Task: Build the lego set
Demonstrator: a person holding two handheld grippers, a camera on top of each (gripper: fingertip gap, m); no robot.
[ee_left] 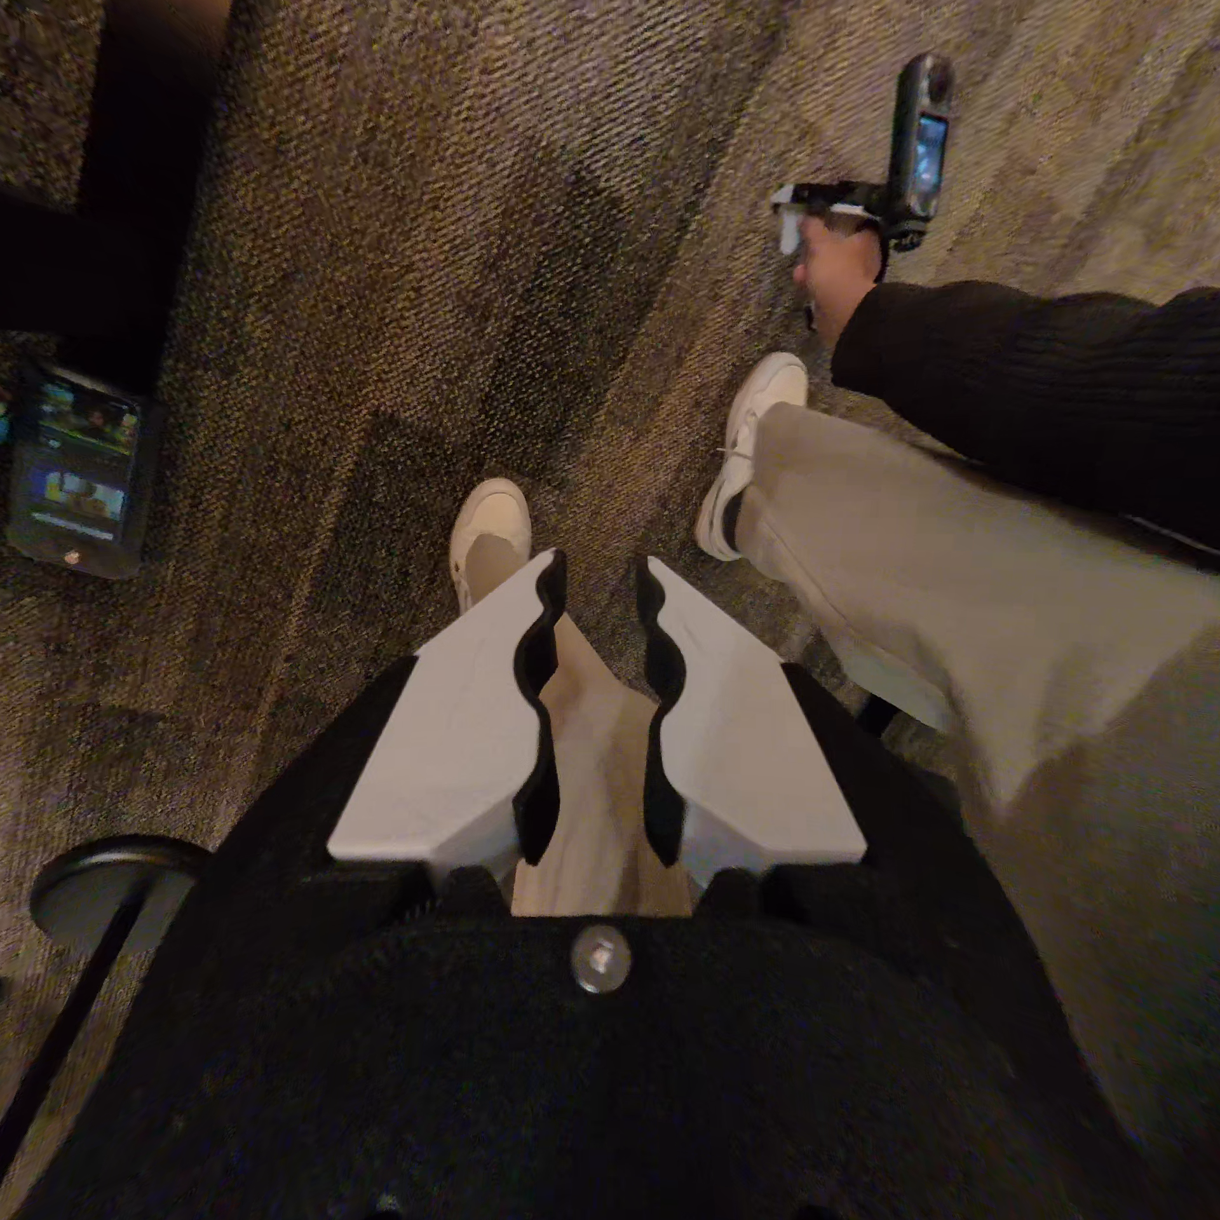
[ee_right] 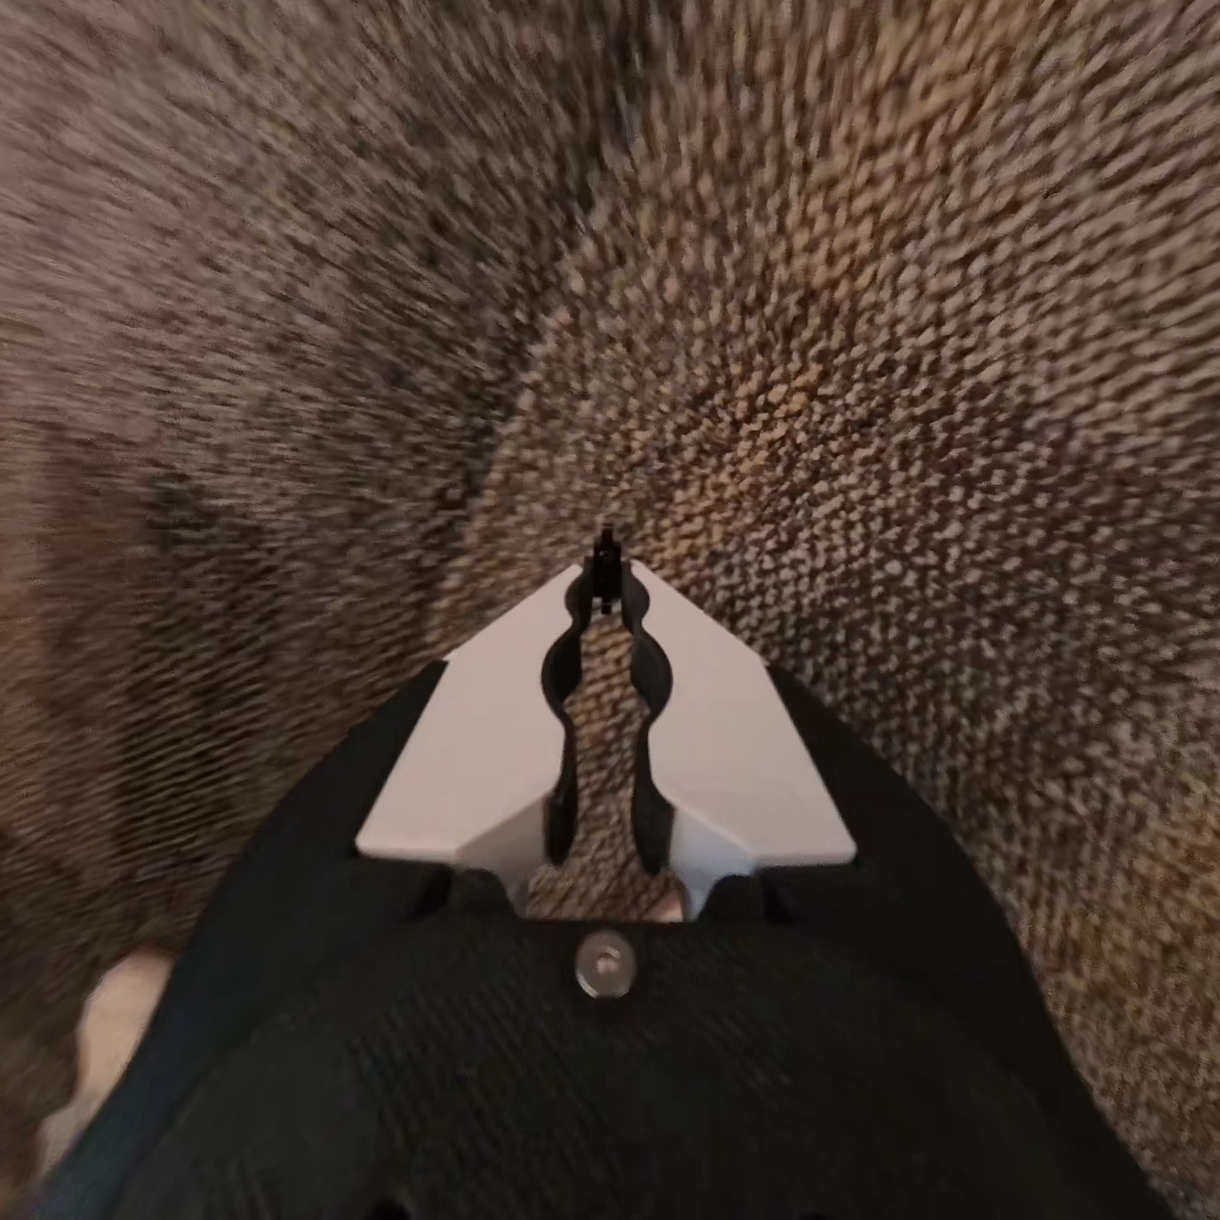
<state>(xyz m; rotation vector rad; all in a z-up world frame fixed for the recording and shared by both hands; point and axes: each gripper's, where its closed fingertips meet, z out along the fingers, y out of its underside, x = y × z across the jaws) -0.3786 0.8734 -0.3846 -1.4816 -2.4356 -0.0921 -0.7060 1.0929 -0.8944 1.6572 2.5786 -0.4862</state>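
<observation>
My left gripper (ee_left: 601, 568) is open and empty, pointing down at the carpet above a person's pale trouser leg. My right gripper (ee_right: 609, 569) is shut on a small thin black lego piece (ee_right: 604, 561) that sticks out past the fingertips, close above the carpet. The right gripper also shows in the left wrist view (ee_left: 792, 218), far off at the upper right, held in a hand with a black sleeve (ee_left: 1030, 389), its camera (ee_left: 921, 132) standing up. No other lego parts show in either view.
Speckled brown carpet (ee_right: 858, 396) fills both views. Two white shoes (ee_left: 492, 521) (ee_left: 752, 449) and pale trousers (ee_left: 924, 594) lie below the left gripper. A phone with a lit screen (ee_left: 72, 469), dark furniture (ee_left: 119, 165) and a round black base (ee_left: 112, 878) are at the left. Left tips to right tips: about 65 cm.
</observation>
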